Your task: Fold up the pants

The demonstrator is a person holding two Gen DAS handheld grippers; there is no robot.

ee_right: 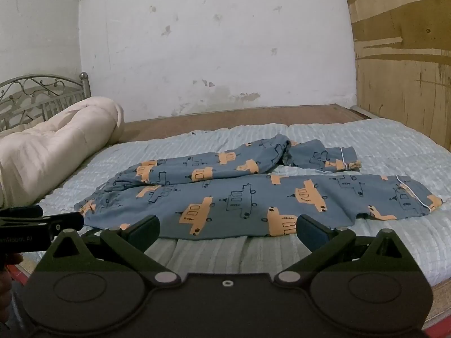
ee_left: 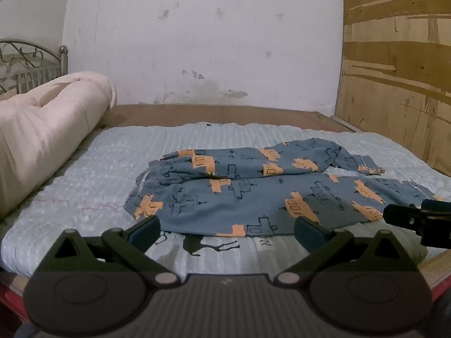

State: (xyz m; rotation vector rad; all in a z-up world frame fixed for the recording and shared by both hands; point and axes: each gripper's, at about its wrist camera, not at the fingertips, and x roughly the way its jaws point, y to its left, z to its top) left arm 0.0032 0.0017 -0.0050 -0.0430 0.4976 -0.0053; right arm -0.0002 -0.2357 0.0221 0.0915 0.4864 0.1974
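Blue pants (ee_left: 248, 188) printed with orange vehicles lie spread on the pale blue bed cover, waistband to the left, legs running right; the far leg is bent back near its cuff. They also show in the right wrist view (ee_right: 239, 194). My left gripper (ee_left: 227, 231) is open and empty, just short of the near leg's front edge. My right gripper (ee_right: 227, 229) is open and empty, at the front edge of the same leg. Each gripper's tip shows in the other's view: the right gripper (ee_left: 408, 219) at the right edge, the left gripper (ee_right: 56, 221) at the left edge.
A rolled cream duvet (ee_left: 48, 129) lies at the left by a metal headboard (ee_left: 25, 62). The brown bed frame (ee_left: 225, 112) runs along the white wall behind. A plywood panel (ee_left: 400, 70) stands at the right. The bed's front edge is below my grippers.
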